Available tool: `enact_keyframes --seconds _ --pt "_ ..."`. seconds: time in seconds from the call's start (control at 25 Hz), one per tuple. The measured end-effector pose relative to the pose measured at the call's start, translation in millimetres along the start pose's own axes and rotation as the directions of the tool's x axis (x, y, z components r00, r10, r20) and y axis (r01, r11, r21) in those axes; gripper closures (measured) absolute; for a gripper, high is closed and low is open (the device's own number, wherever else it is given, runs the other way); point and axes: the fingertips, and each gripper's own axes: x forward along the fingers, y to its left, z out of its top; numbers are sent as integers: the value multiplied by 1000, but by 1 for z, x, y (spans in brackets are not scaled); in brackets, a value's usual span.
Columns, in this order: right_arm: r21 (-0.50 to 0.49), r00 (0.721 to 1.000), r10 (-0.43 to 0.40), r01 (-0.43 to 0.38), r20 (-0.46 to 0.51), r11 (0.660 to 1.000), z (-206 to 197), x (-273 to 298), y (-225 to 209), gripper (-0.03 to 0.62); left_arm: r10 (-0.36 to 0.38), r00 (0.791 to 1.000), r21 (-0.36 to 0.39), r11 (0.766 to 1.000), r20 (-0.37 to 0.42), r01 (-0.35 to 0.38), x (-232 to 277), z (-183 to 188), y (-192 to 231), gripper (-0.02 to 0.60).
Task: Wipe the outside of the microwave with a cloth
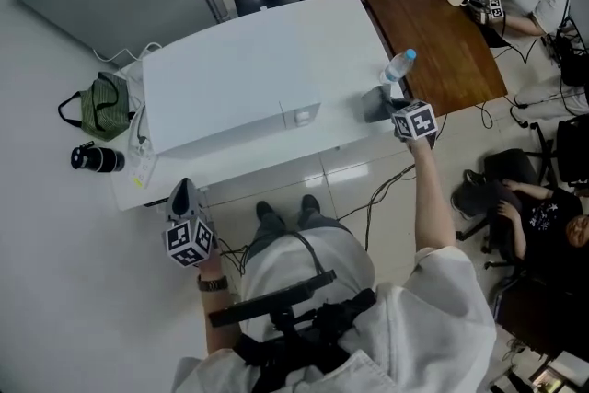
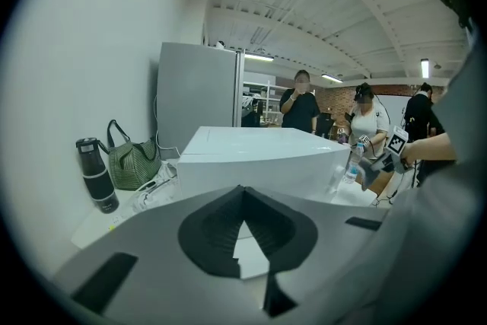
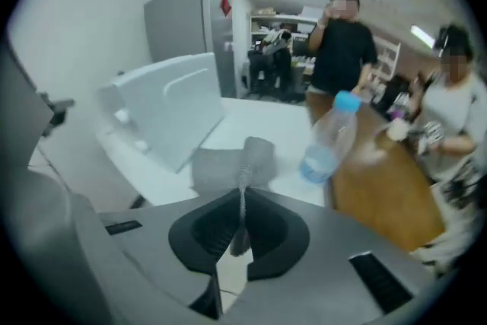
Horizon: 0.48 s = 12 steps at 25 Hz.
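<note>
The white microwave [image 1: 239, 78] stands on a white table [image 1: 304, 156], with its door facing me. A grey cloth [image 1: 373, 104] lies on the table just right of the microwave. My right gripper [image 1: 382, 103] is shut on it, and in the right gripper view a fold of the cloth [image 3: 228, 164] is pinched upright between the jaws of that gripper [image 3: 242, 198]. The microwave [image 3: 171, 106] lies to the left there. My left gripper [image 1: 182, 190] hangs at the table's front left edge, shut and holding nothing. It [image 2: 242, 198] points at the microwave [image 2: 259, 160].
A water bottle [image 1: 398, 66] stands just behind the cloth. A green bag [image 1: 103, 104] and a black flask [image 1: 96, 159] sit left of the microwave. At the right are a brown table [image 1: 433, 14] with seated people and cables on the floor [image 1: 386, 184].
</note>
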Motion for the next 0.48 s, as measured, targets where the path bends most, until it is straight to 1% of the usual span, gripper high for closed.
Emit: enact_keyframes --seconds 0.04,0.08,0.12,0.2,0.28,0.32,0.36,0.4,0.48 --pt "45 1000 14 -15 9 999 -13 3 1 571 1 1000 4 1000 -1 -1 0 1 -1 554" --pt "73 1000 -11 10 7 997 -28 3 -4 571 4 1000 7 1000 -2 -4 0 2 -2 554" --pt "88 998 -70 71 -10 994 -46 2 -13 571 6 1000 10 1000 -3 -6 0 2 -1 554" --pt "124 984 -175 179 -38 976 -82 -9 -33 570 8 1000 13 1000 -9 -8 1 0 -3 554" --pt "219 964 -260 266 -59 939 -122 -27 -54 571 3 1000 20 1000 -18 -3 5 -2 -8 554" --pt "272 965 -253 264 -74 925 -144 -33 -56 571 -3 1000 23 1000 -22 4 8 -3 -11 554" --pt "318 974 -212 227 -80 920 -163 -37 -49 570 -11 1000 25 1000 -28 12 11 -5 -14 554" --pt "345 982 -171 188 -79 920 -180 -40 -38 571 -21 999 27 999 -35 22 15 -7 -16 554" --pt "338 992 -118 128 -49 932 -200 -45 -8 571 -44 998 35 998 -47 46 21 -10 -23 554"
